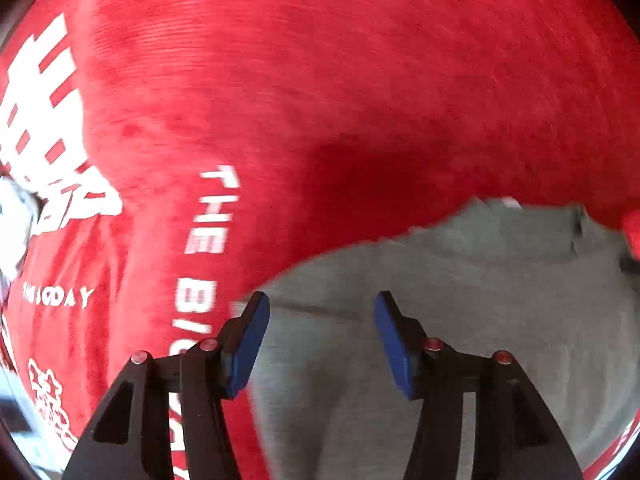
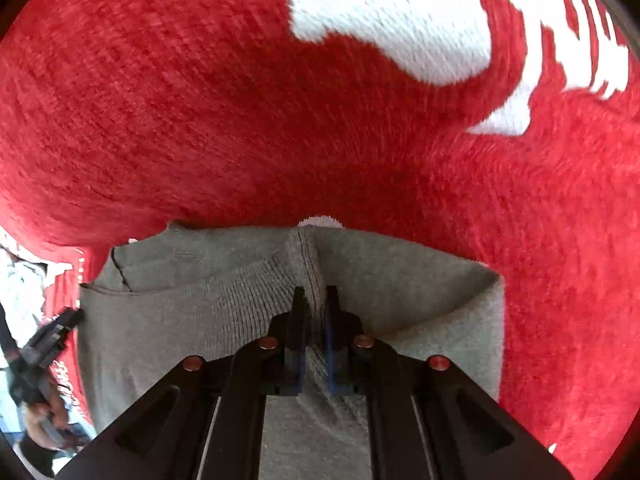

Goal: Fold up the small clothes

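Right gripper (image 2: 316, 300): jaws nearly together, pinching a raised ridge of the grey garment (image 2: 168, 320) at its ribbed band. Left gripper (image 1: 320, 320): jaws parted about halfway, nothing between the blue pads (image 1: 248, 344), pointing down over the same grey fabric near its edge. In the right wrist view the left gripper sits at the garment's left edge, a hand (image 2: 44, 420) on its handle. The garment lies flat on a red blanket (image 2: 200, 100) with white lettering, which surrounds it on the visible sides.

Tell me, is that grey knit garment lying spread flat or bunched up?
Bunched up in part: the grey knit garment on the red printed cloth has a raised ridge pinched in the right claw.
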Demonstrator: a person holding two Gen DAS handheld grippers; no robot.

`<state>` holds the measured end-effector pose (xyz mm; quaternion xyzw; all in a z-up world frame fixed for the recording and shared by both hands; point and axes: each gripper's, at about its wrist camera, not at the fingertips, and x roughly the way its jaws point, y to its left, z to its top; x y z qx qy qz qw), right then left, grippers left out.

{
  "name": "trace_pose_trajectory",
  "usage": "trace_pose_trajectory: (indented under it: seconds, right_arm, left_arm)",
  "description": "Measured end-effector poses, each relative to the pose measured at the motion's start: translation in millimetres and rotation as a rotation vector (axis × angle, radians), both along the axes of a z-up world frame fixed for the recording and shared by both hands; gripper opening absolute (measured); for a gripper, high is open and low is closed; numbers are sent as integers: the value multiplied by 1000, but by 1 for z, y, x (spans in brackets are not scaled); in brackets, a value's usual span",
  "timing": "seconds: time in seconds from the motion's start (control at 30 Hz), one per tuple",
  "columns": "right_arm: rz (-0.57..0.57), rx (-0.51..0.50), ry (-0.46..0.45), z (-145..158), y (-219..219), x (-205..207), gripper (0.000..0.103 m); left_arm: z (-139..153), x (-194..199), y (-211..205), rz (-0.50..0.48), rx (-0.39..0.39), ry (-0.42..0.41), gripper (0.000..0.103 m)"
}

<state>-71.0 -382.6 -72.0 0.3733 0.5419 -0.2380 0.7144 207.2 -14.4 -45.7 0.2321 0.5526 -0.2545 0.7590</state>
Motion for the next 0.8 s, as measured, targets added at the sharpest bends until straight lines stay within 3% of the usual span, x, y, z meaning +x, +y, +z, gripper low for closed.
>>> trace_pose_trajectory:
  seconds: [0.1, 0.13, 0.17, 0.2, 0.23, 0.33, 0.43, 0.47, 0.5, 0.57, 0.7, 0.8]
  right_arm:
    - [-12, 20, -10, 8, 0, 0, 12]
    - [-7, 36, -18, 7, 2, 2, 13]
    - [4, 62, -30, 8, 1, 1, 23]
    - [16, 77, -35, 7, 2, 2, 35]
    - [29, 65, -22, 7, 4, 3, 37]
    - [32, 38, 40, 1, 5, 5, 37]
    - [-16, -100, 95, 16, 5, -3, 37]
    - [-25, -133, 89, 23, 6, -6, 35]
    - [-30, -161, 61, 32, 7, -10, 24]
    - [-16, -133, -6, 40, 13, -13, 14]
    - [49, -48, 26, 13, 29, -5, 11]
    - [10, -72, 25, 6, 27, -12, 8]
  left_arm:
    - [17, 5, 11, 13, -49, 47, 56]
    - [21, 4, 10, 3, -76, 75, 61]
    - [22, 4, 10, -9, -94, 100, 73]
    - [21, 2, 5, -24, -106, 120, 76]
    - [16, 0, 0, -43, -100, 134, 76]
    - [-1, -14, -20, -31, -20, 116, 76]
    - [12, -25, -22, -22, -104, 93, 76]
    - [15, -28, -23, -32, -113, 85, 76]
    - [16, -31, -25, -46, -107, 73, 76]
    - [7, -31, -31, -51, -59, 54, 76]
    - [-32, -18, -29, 32, 50, 61, 76]
    - [-24, -13, -19, 43, 18, 51, 77]
